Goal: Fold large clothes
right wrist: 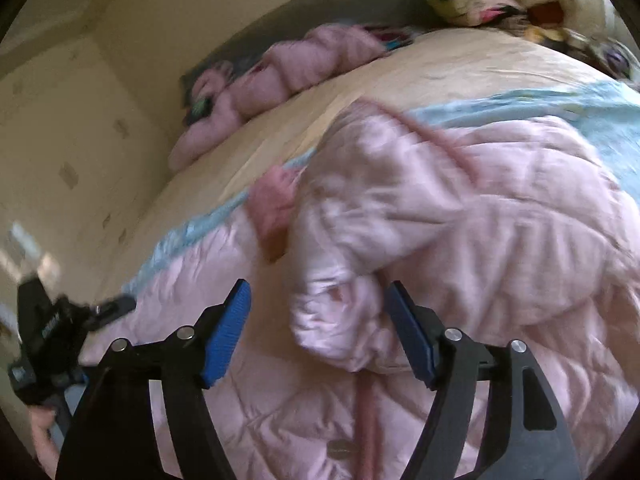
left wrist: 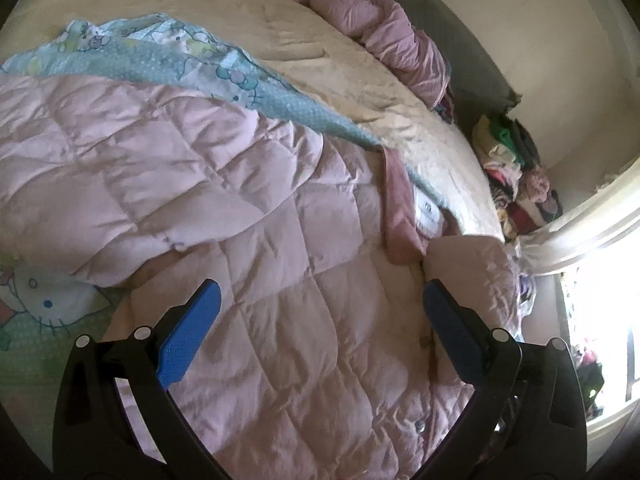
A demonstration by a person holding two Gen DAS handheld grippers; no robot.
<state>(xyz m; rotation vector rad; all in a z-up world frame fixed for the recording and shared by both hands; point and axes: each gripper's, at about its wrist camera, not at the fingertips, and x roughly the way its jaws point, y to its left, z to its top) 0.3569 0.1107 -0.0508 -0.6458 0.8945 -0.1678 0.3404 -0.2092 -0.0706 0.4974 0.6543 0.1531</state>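
- Spread across the bed, the pink quilted coat (left wrist: 248,208) lies flat on a cream bedspread (left wrist: 248,28), with a pale blue cartoon-print sheet (left wrist: 192,60) showing along its far edge.
- Seen from the left wrist camera, the coat's long axis runs from the lower middle of the frame up toward the right, where a darker pink collar lining (left wrist: 400,208) and a white label (left wrist: 430,214) mark its top end.
- Its snap buttons (left wrist: 420,425) sit along the near front edge.
- Over the coat, the left gripper (left wrist: 320,320) hangs with its blue pads wide apart, holding nothing.
- Likewise spread and empty, the right gripper (right wrist: 318,320) has a folded-over sleeve (right wrist: 344,312) lying between its fingers; whether the right-hand pad touches the fabric I cannot tell.
- That sleeve crosses the coat's body, its cuff end pointing toward the camera.
- Against the far wall lies a bunched pink garment (left wrist: 376,20), and a heap of mixed clothes (left wrist: 516,160) sits beyond the bed.
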